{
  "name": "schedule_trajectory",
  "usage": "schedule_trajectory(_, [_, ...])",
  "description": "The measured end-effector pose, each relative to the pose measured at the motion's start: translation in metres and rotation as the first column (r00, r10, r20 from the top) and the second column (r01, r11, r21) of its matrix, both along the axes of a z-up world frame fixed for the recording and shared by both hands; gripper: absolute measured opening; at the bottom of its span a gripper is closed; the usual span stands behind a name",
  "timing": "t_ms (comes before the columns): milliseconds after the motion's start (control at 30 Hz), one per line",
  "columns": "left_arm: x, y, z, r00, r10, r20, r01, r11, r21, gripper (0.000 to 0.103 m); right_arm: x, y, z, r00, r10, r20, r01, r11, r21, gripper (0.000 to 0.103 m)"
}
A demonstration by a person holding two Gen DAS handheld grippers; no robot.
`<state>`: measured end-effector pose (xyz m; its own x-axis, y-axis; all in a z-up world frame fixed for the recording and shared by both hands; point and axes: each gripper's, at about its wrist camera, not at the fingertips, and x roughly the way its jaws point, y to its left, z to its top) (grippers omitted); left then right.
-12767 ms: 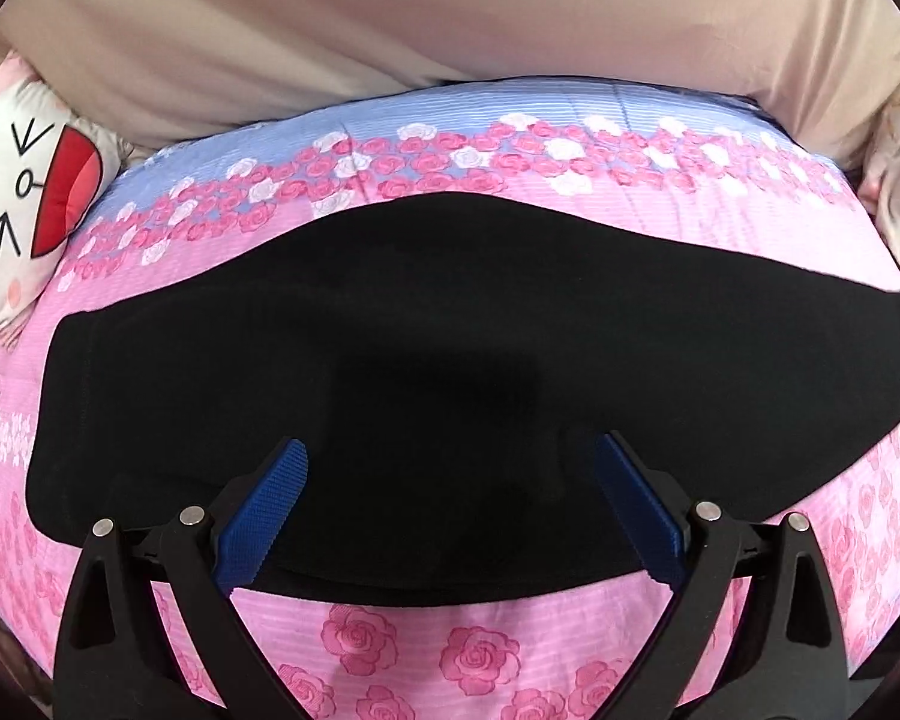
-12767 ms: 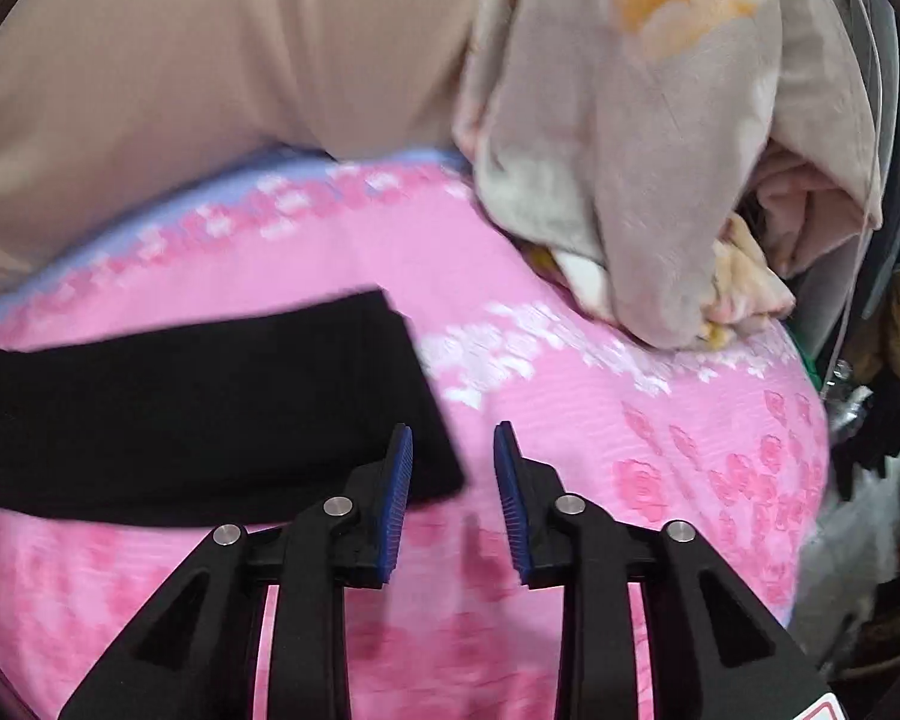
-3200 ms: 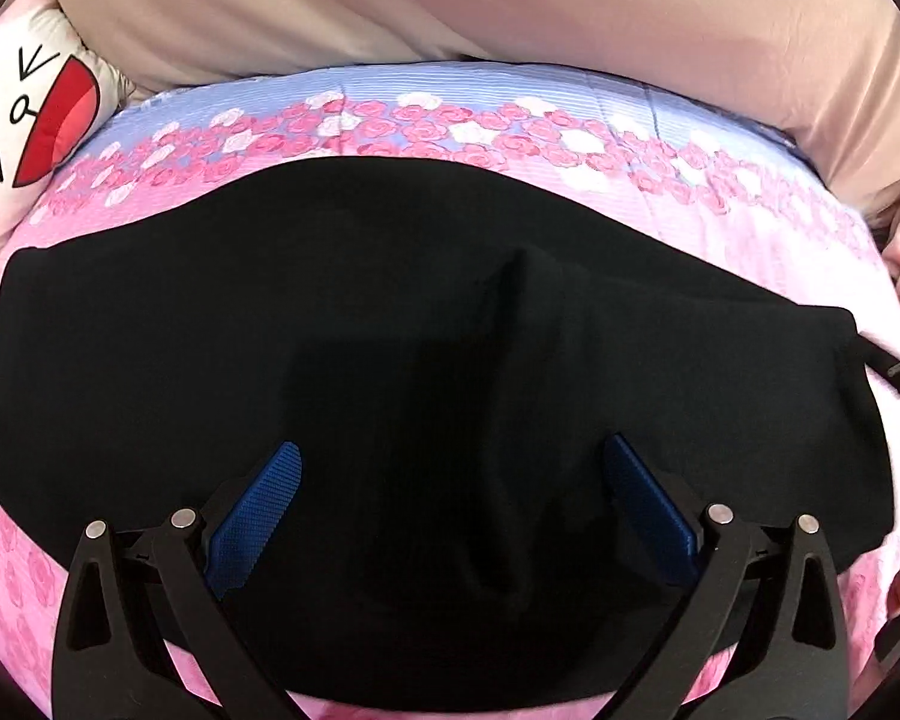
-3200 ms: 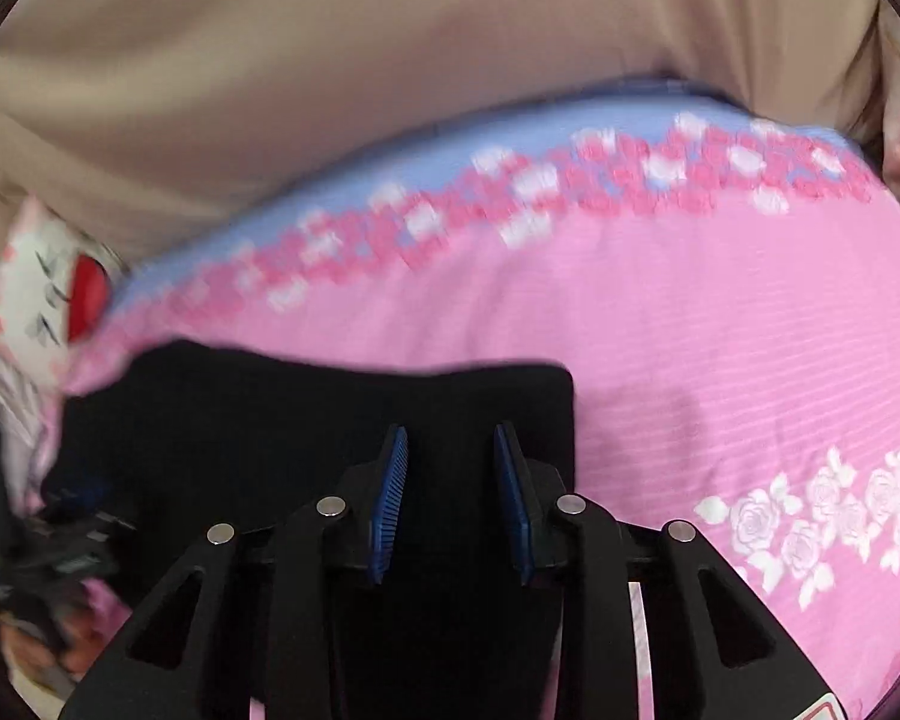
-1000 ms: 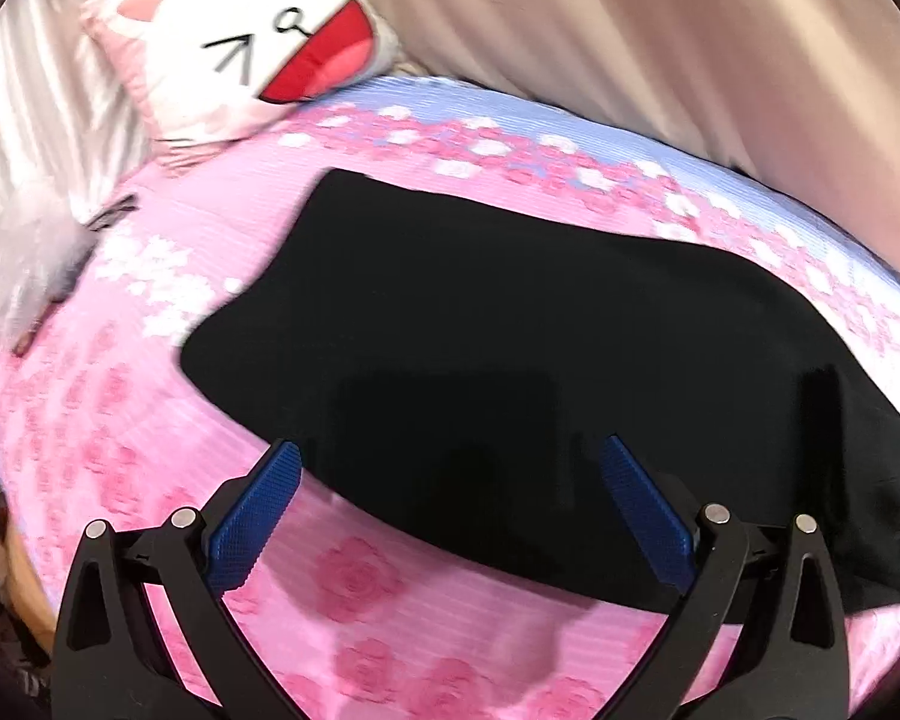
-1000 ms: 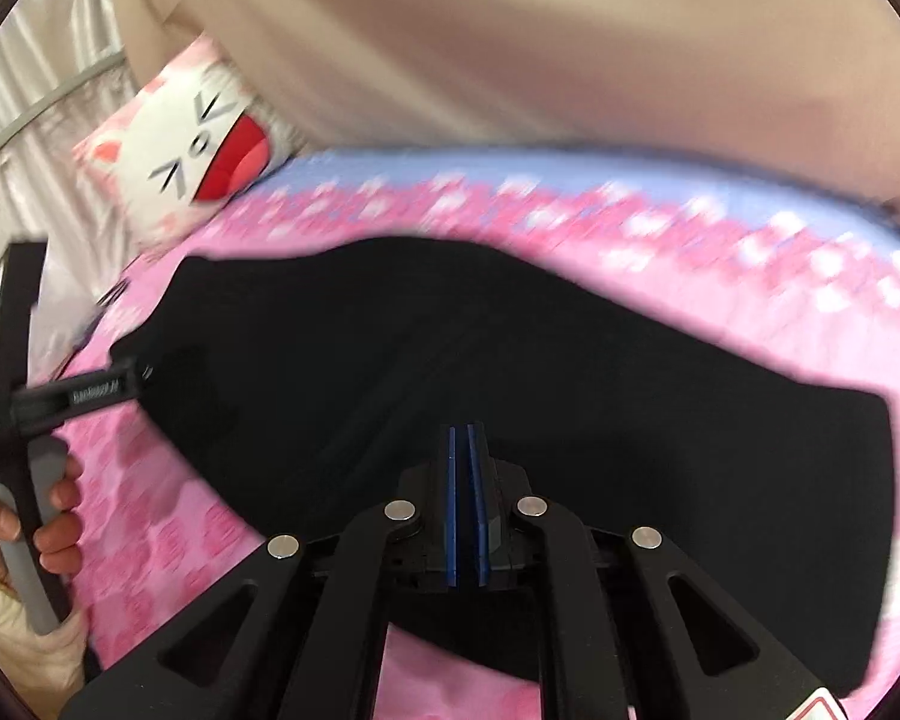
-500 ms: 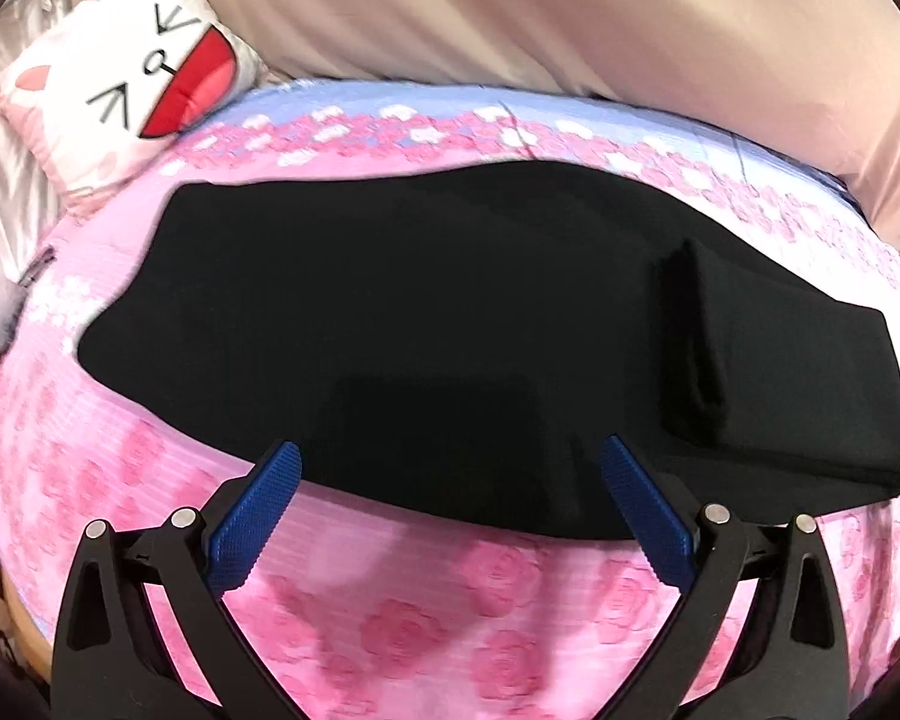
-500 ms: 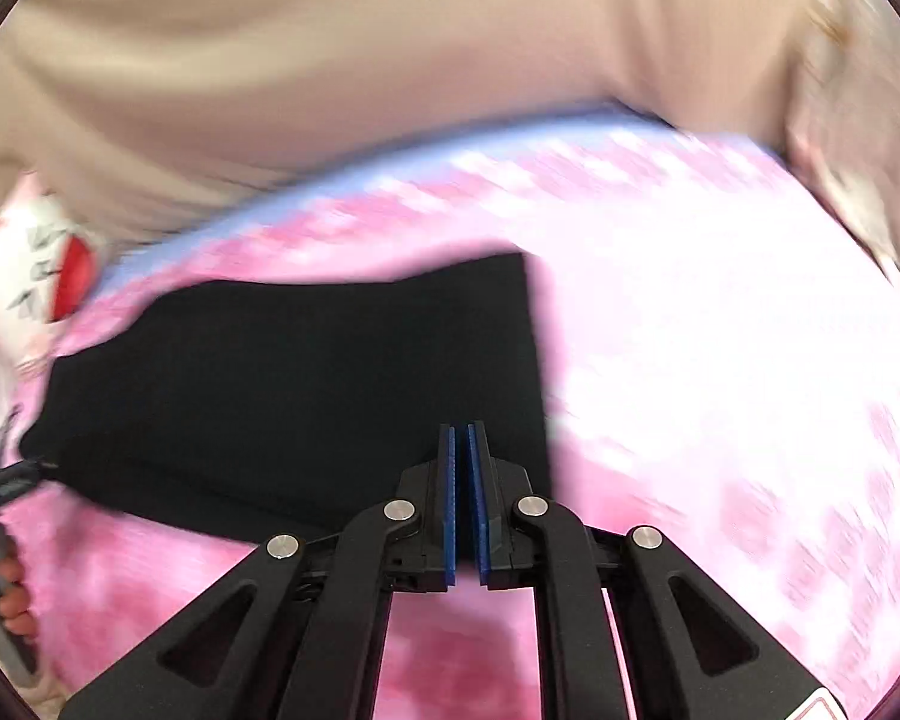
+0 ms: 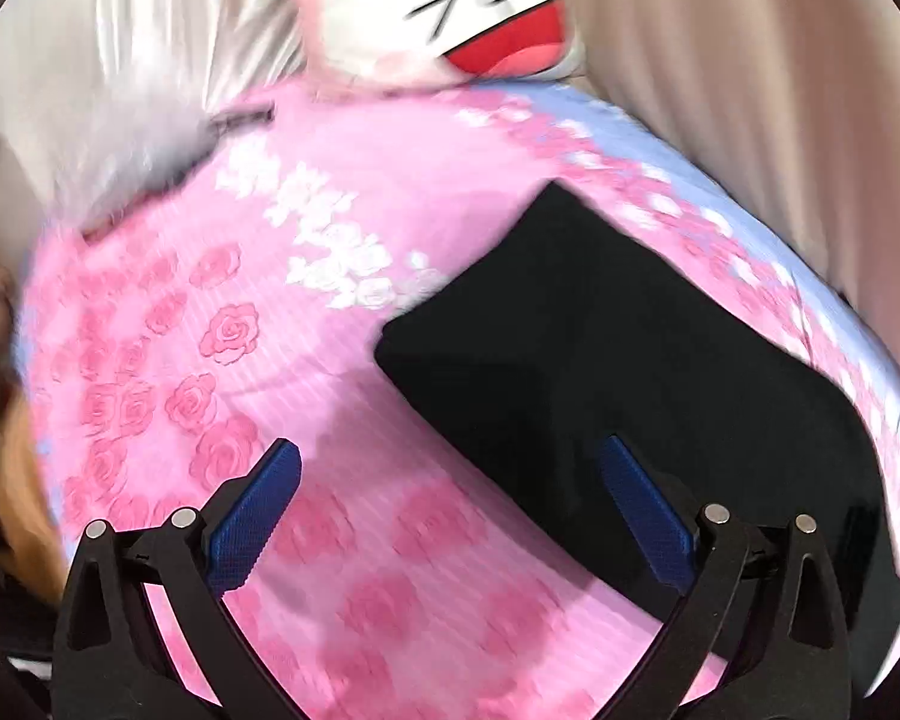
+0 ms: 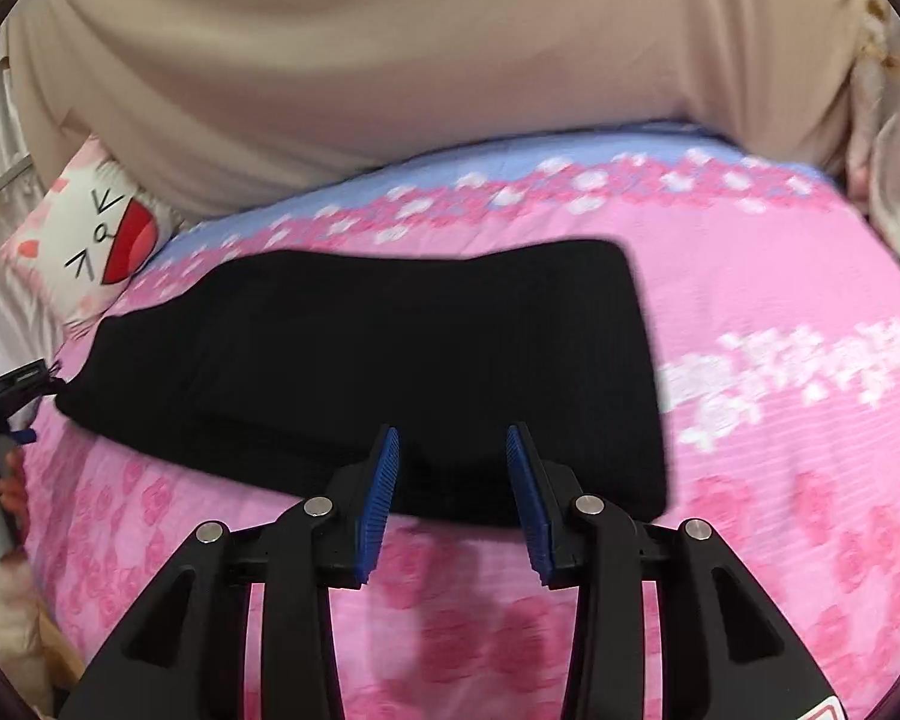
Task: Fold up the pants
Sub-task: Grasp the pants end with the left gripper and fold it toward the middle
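Note:
The black pants (image 10: 390, 348) lie folded into a long flat band across the pink rose-print bed sheet (image 10: 780, 330). My right gripper (image 10: 450, 456) hovers at their near edge, right of middle. Its jaws are opening, and the blue pads do not press on the cloth edge lying between them. My left gripper (image 9: 450, 474) stands wide open over the left end of the pants (image 9: 600, 360). Its right finger is above the black cloth and its left finger above bare sheet. In the right wrist view, the left gripper (image 10: 39, 384) shows at the far left, held by a hand.
A white cat-face pillow (image 9: 480, 12) leans at the head of the bed, also in the right wrist view (image 10: 90, 240). A beige curtain (image 10: 390, 60) hangs behind the bed. Silvery cloth (image 9: 120, 60) lies past the left corner. Floral bedding (image 10: 894, 180) is piled at right.
The right gripper's jaws, shut half a second ago, have parted over the pants' near edge. The left wrist view has swung left, from the middle of the pants to their left end.

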<state>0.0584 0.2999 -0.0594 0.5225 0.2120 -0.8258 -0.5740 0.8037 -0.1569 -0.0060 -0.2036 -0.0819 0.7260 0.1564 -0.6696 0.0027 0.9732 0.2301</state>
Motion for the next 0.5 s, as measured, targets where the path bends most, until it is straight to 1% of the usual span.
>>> schedule_trajectory(33, [0.008, 0.017, -0.012, 1.0, 0.007, -0.015, -0.009, 0.996, -0.09, 0.098, 0.001, 0.003, -0.002, 1.0, 0.005, -0.005, -0.005, 1.0, -0.005, 0.037])
schedule_trajectory(67, [0.011, 0.026, -0.021, 1.0, 0.015, -0.015, -0.018, 0.986, -0.164, 0.098, 0.002, 0.007, -0.001, 1.0, 0.01, -0.009, -0.01, 1.0, -0.013, 0.037])
schedule_trajectory(100, [0.012, 0.03, -0.023, 0.999, 0.032, 0.014, -0.029, 0.981, -0.191, 0.098, 0.001, 0.012, -0.001, 1.0, 0.011, -0.007, -0.011, 1.0, -0.021, 0.037])
schedule_trajectory(133, [0.013, 0.029, -0.022, 0.998, 0.037, 0.045, -0.028, 0.983, -0.181, 0.098, 0.001, 0.013, 0.0, 1.0, 0.008, -0.005, -0.008, 1.0, -0.025, 0.038])
schedule_trajectory(167, [0.019, 0.03, -0.024, 0.997, 0.012, 0.07, 0.004, 0.976, -0.219, 0.097, 0.0, 0.015, 0.001, 1.0, 0.005, -0.003, -0.005, 1.0, -0.027, 0.041])
schedule_trajectory(200, [0.025, 0.031, -0.026, 0.996, -0.016, 0.089, 0.039, 0.963, -0.267, 0.097, -0.001, 0.016, 0.003, 1.0, -0.001, 0.002, 0.001, 1.0, -0.029, 0.043])
schedule_trajectory(233, [0.032, 0.029, -0.026, 0.994, -0.026, 0.105, 0.053, 0.965, -0.255, 0.085, -0.002, 0.015, 0.003, 1.0, -0.008, 0.002, 0.008, 0.999, -0.032, 0.046])
schedule_trajectory(267, [0.039, 0.025, -0.027, 0.995, -0.037, 0.088, 0.055, 0.975, -0.216, 0.066, -0.002, 0.014, 0.004, 1.0, -0.016, 0.001, 0.016, 0.999, -0.034, 0.046])
schedule_trajectory(300, [0.043, 0.022, -0.027, 0.996, -0.036, 0.082, 0.05, 0.983, -0.177, 0.056, -0.003, 0.012, 0.004, 1.0, -0.023, -0.001, 0.023, 0.999, -0.035, 0.046])
schedule_trajectory(333, [0.048, 0.02, -0.027, 0.996, -0.044, 0.08, 0.056, 0.985, -0.165, 0.021, -0.005, 0.009, 0.004, 0.999, -0.034, -0.002, 0.034, 0.999, -0.04, 0.046])
schedule_trajectory(367, [0.051, 0.02, -0.025, 0.995, -0.05, 0.08, 0.064, 0.983, -0.173, 0.017, -0.006, 0.006, 0.004, 0.999, -0.046, -0.002, 0.046, 0.998, -0.046, 0.047])
schedule_trajectory(400, [0.054, 0.015, -0.021, 0.995, -0.057, 0.088, 0.07, 0.985, -0.158, 0.016, -0.008, 0.002, 0.004, 0.998, -0.056, -0.001, 0.056, 0.997, -0.049, 0.048])
schedule_trajectory(433, [0.056, 0.01, -0.013, 0.993, -0.069, 0.1, 0.082, 0.988, -0.133, 0.016, -0.01, -0.003, 0.004, 0.998, -0.068, 0.003, 0.068, 0.996, -0.049, 0.051])
schedule_trajectory(500, [0.053, -0.016, 0.016, 0.98, -0.133, 0.147, 0.142, 0.988, -0.053, 0.015, -0.015, -0.016, 0.003, 0.995, -0.1, 0.008, 0.1, 0.994, -0.042, 0.053])
